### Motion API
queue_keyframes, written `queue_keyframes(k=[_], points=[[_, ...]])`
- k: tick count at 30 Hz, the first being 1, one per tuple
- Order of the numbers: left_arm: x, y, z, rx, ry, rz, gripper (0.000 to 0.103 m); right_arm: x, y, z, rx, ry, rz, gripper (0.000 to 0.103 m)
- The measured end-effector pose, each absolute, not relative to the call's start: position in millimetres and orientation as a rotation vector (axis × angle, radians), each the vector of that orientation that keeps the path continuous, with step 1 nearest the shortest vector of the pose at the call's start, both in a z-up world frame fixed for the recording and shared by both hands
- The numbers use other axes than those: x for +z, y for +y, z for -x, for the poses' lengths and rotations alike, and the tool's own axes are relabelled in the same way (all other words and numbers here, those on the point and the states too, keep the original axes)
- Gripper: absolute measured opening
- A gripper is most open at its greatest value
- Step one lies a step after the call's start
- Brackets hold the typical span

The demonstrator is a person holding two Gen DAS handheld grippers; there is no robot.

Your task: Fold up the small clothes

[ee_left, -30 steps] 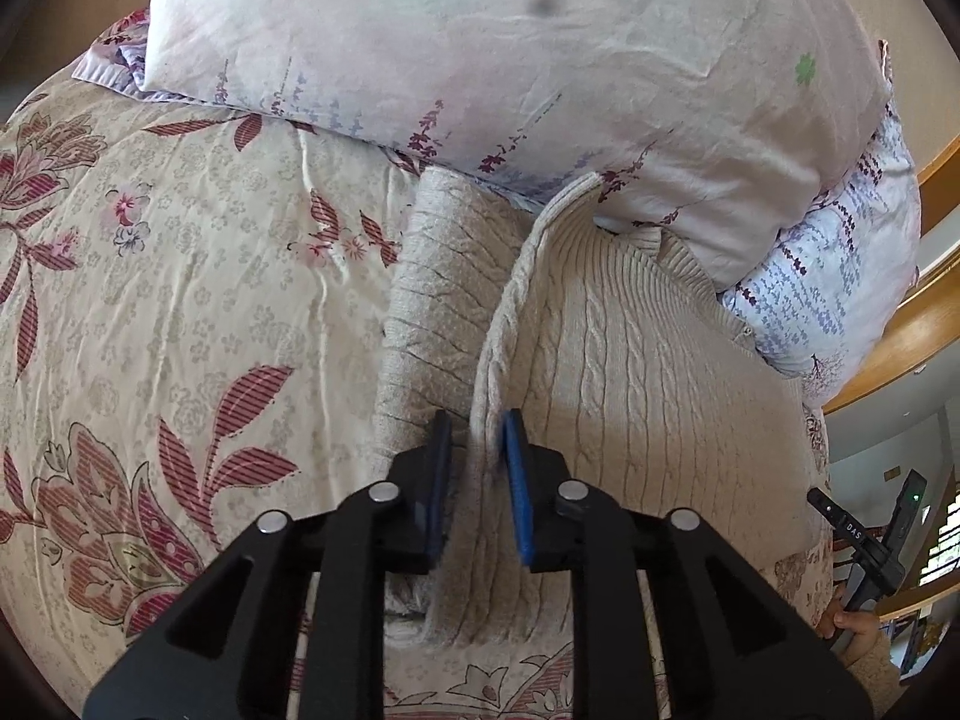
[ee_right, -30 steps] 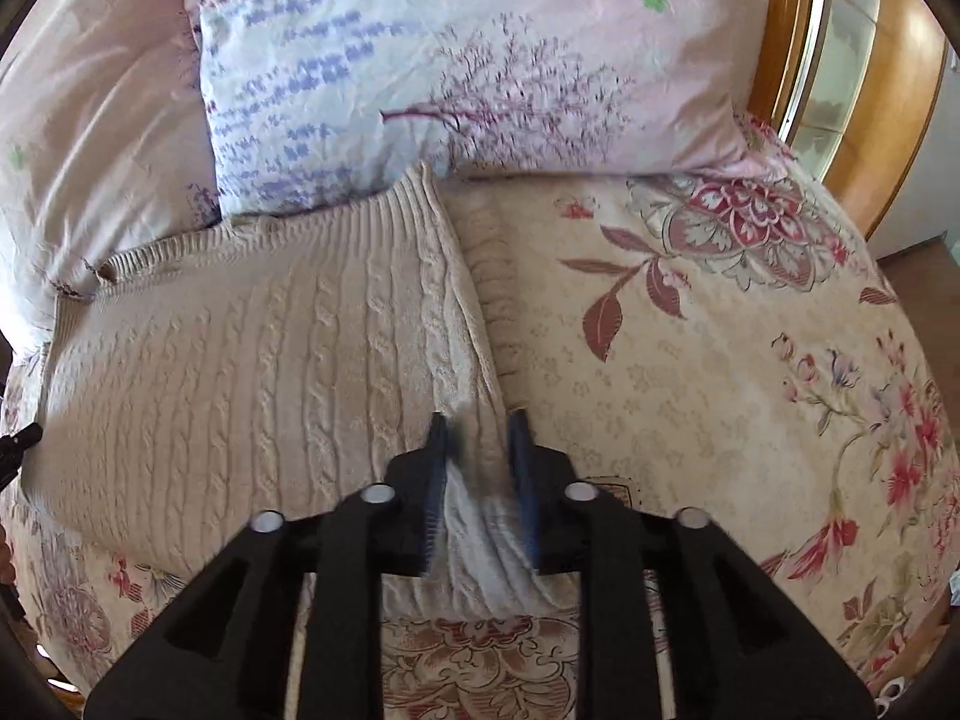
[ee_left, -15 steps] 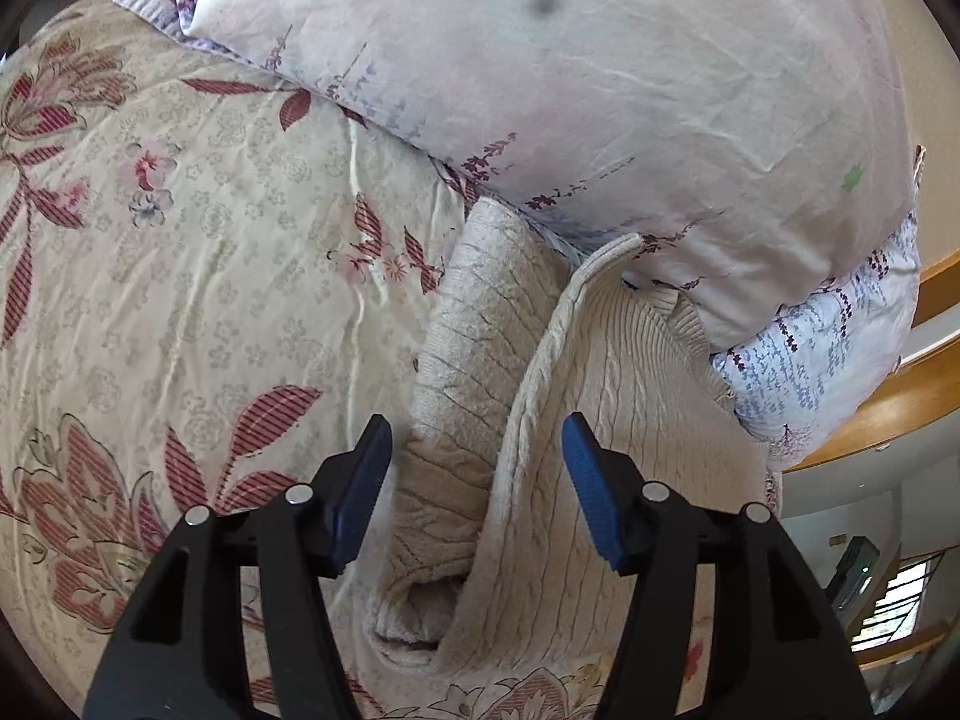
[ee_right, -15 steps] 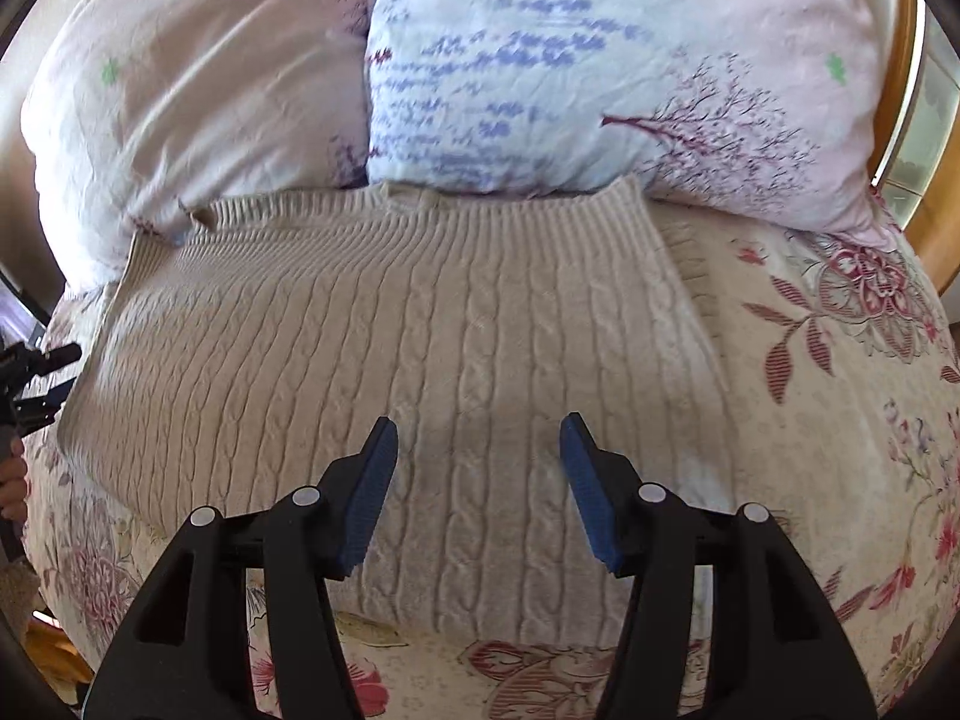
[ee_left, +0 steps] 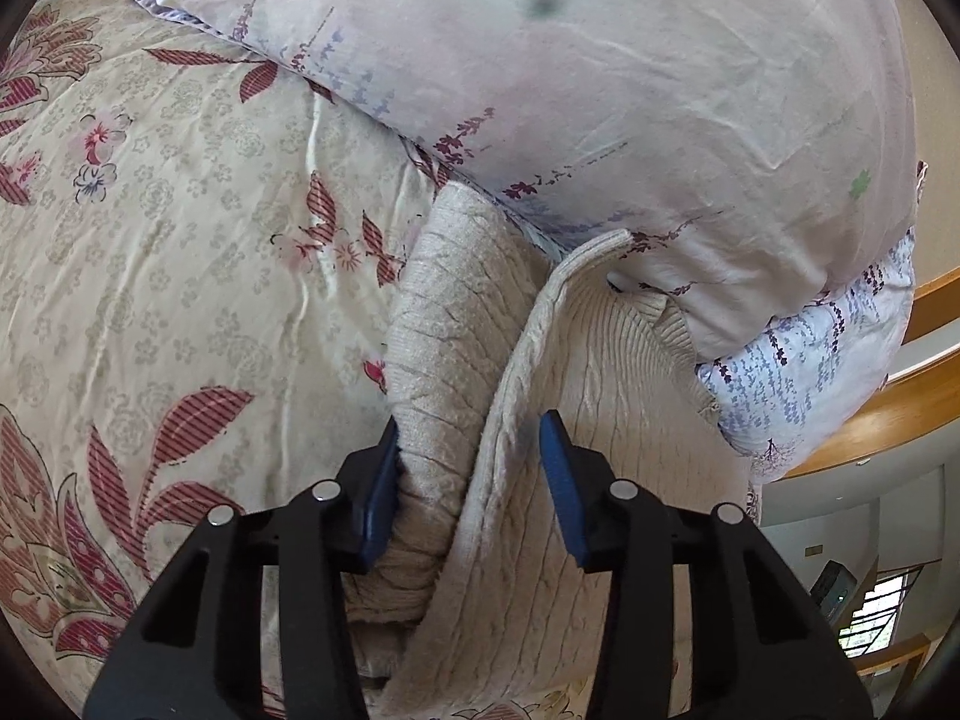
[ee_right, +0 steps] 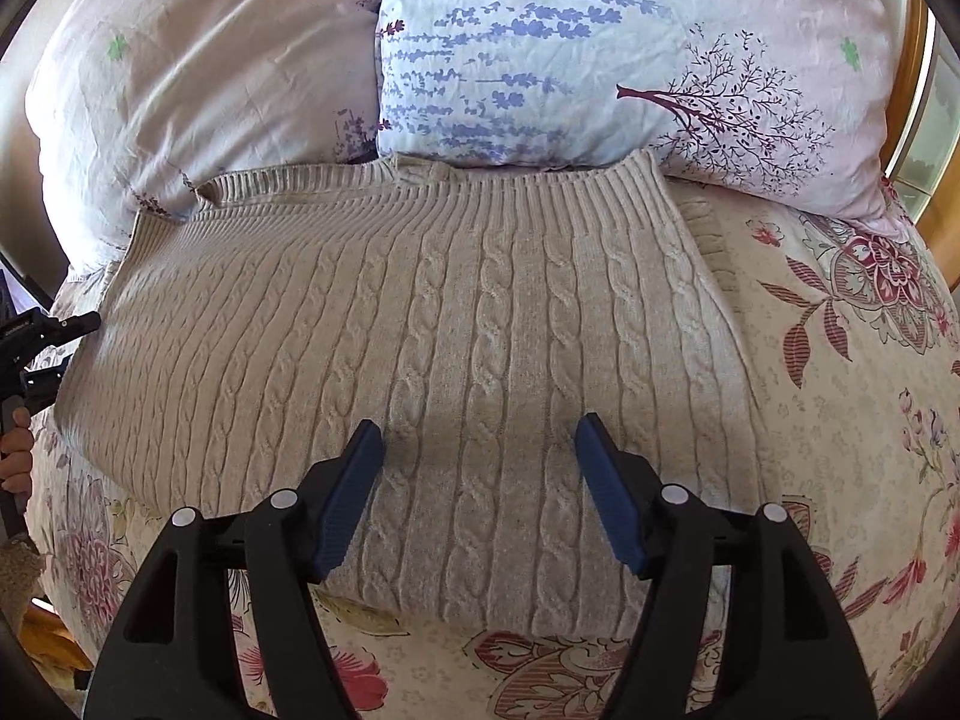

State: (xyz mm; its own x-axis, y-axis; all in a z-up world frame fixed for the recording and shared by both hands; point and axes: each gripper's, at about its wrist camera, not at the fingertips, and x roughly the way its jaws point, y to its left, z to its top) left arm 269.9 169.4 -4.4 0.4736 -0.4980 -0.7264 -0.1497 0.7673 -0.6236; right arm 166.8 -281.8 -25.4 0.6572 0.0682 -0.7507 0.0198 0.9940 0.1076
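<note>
Garment: a beige cable-knit sweater [ee_right: 456, 324] lies on the bed, its body folded into a broad flat panel; the ribbed far edge touches the pillows.
Sleeve: in the left wrist view a folded sleeve [ee_left: 444, 330] lies along the left side of the body panel, partly tucked beneath the panel's raised edge.
Bed: a cream bedspread [ee_left: 180, 240] with red leaf and flower print carries the garment; no creasing of note beyond light wrinkles.
Pillows: a pale pink pillow [ee_left: 600, 90] sits at the far left of the garment; a blue-and-lilac printed pillow [ee_right: 600, 60] sits at the far right, just beside the first.
Left gripper [ee_left: 468, 480]: jaws have just been closing. They straddle the sleeve and the left edge of the body panel. The left pad lies against the sleeve; the right pad stands just clear of the knit. Not clamped.
Right gripper [ee_right: 480, 480]: jaws have just been opening and stand wide apart, released, above the near middle of the body panel. Nothing is pinched between them; contact between pads and knit cannot be told.
Person: a hand [ee_right: 15, 450] shows at the left rim of the right wrist view, by the black frame of the other tool.
Surroundings: a wooden bed frame [ee_left: 870, 420] curves along the far right.
</note>
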Motion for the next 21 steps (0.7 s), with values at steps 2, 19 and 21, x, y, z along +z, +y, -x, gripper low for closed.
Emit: queue_keyframes(k=[2, 19, 21], points=[[-3, 164, -271, -0.232, 1.083, 0.668, 0.042, -26, -280, -168, 0.029, 0.853, -0.105, 0.071], [87, 91, -262, -0.460, 0.912, 0.779, 0.018, -20, -294, -157, 0.051, 0.821, -0.186, 0.071], [99, 69, -263, -0.518, 0.898, 0.787, 0.018, -18, -300, -153, 0.048, 0.813, -0.196, 0.071]])
